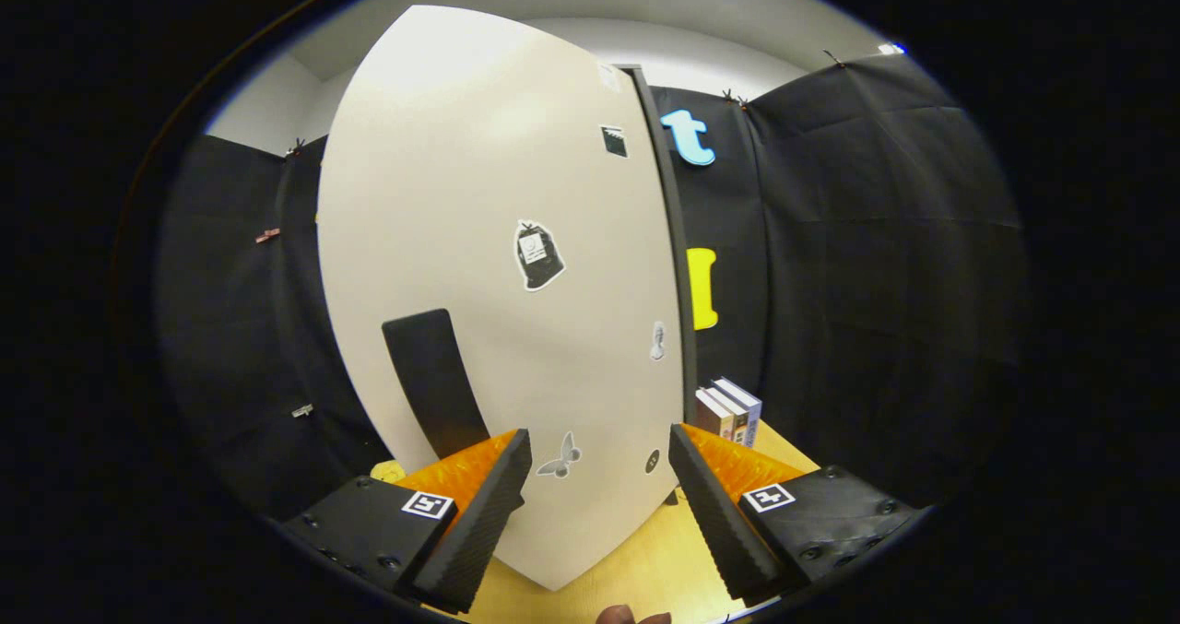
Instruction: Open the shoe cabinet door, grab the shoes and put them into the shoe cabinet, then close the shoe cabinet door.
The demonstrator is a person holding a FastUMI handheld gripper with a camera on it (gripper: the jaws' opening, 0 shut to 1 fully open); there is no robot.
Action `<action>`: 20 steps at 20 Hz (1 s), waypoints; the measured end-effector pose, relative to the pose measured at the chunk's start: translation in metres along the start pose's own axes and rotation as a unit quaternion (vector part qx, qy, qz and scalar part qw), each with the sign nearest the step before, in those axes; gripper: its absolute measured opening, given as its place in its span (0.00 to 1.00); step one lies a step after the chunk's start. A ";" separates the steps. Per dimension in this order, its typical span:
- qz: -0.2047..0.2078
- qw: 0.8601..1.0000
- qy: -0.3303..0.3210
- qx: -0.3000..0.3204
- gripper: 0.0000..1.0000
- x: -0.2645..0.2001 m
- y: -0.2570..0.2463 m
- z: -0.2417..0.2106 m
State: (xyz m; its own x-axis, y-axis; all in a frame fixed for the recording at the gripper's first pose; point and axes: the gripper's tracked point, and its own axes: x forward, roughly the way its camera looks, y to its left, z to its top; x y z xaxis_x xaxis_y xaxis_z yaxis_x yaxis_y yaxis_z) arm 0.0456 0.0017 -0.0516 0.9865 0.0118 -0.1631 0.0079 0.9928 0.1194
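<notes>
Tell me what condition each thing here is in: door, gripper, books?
cabinet door: shut as far as the view shows, stickers on its face
door handle: untouched, just ahead of the fingers
gripper: open, holding nothing
books: standing upright beside the cabinet

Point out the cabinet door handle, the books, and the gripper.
door handle [431, 380], gripper view, middle of the dark strip.
books [733, 412], gripper view, spines beside the cabinet.
gripper [599, 453], gripper view, open gap between its fingertips.

The gripper [599, 476] is pointing forward, level, its jaws standing wide apart with nothing between them. Its two fingers [479, 513] are touching nothing, and a fingertip of the person's hand [631, 616] is showing just below them.
</notes>
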 end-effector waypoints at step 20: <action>0.045 0.998 -0.018 -0.027 0.98 -0.006 0.059 0.006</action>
State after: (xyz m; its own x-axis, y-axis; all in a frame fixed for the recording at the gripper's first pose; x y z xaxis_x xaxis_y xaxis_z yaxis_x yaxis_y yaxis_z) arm 0.0408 0.0589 -0.0372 0.9883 0.0971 -0.1179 -0.0883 0.9931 0.0777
